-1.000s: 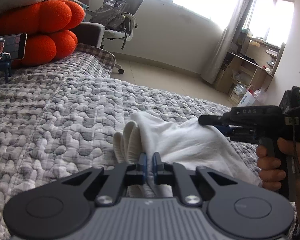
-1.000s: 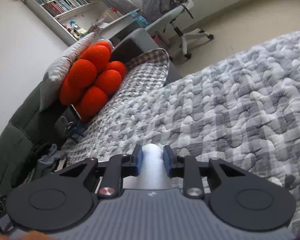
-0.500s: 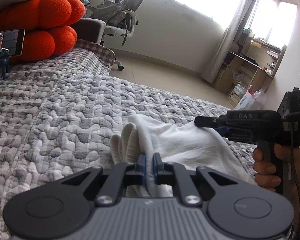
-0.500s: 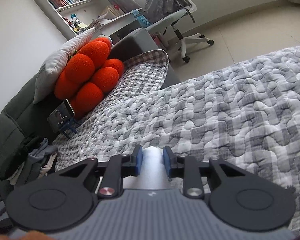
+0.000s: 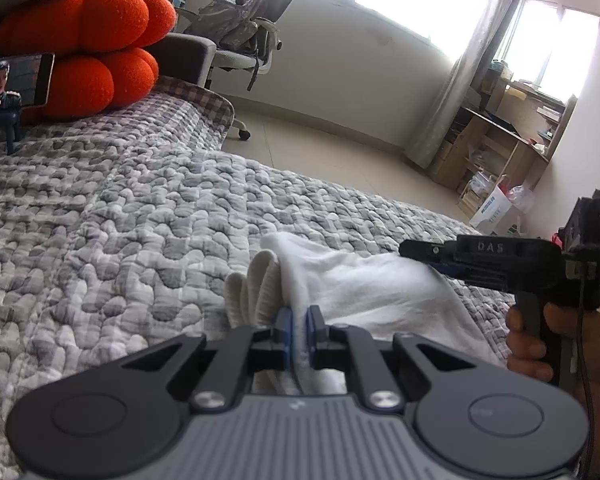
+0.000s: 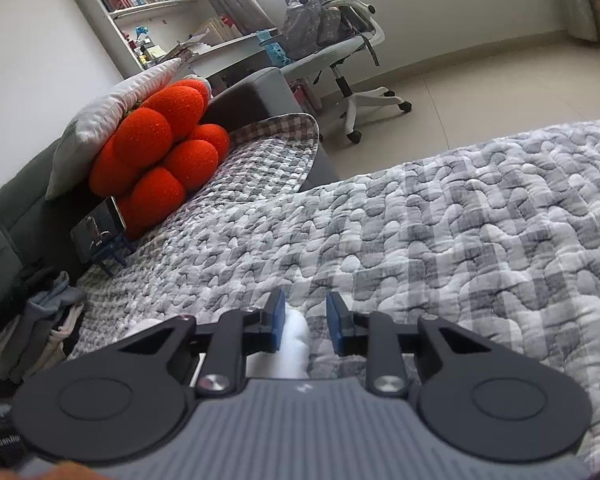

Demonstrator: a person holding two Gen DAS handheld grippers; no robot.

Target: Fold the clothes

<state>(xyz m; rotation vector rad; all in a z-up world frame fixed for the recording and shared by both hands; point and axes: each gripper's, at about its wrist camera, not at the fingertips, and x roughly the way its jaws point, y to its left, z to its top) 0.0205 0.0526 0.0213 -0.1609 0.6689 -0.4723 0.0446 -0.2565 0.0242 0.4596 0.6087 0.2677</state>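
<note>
A white garment (image 5: 364,284) lies bunched on the grey quilted bed (image 5: 140,220), with a cream ribbed edge (image 5: 256,288) at its left. My left gripper (image 5: 296,320) is shut on a thin fold of it. My right gripper (image 5: 428,256), held by a hand (image 5: 528,344), grips the garment's far right corner, and the cloth slopes up to it. In the right wrist view, that gripper (image 6: 305,312) has a white fold (image 6: 296,340) between its jaws. The fold sits nearer the left pad, and a strip of quilt shows beside the right pad.
Orange cushions (image 5: 84,48) under a white pillow and a phone on a small stand (image 5: 16,80) sit at the bed's head. A pile of clothes (image 6: 32,340) lies at the left. An office chair (image 5: 252,12) stands on the floor beyond the bed edge.
The right wrist view has rolled, and the white fold between its jaws now looks narrower. The left gripper keeps its hold in the same place.
</note>
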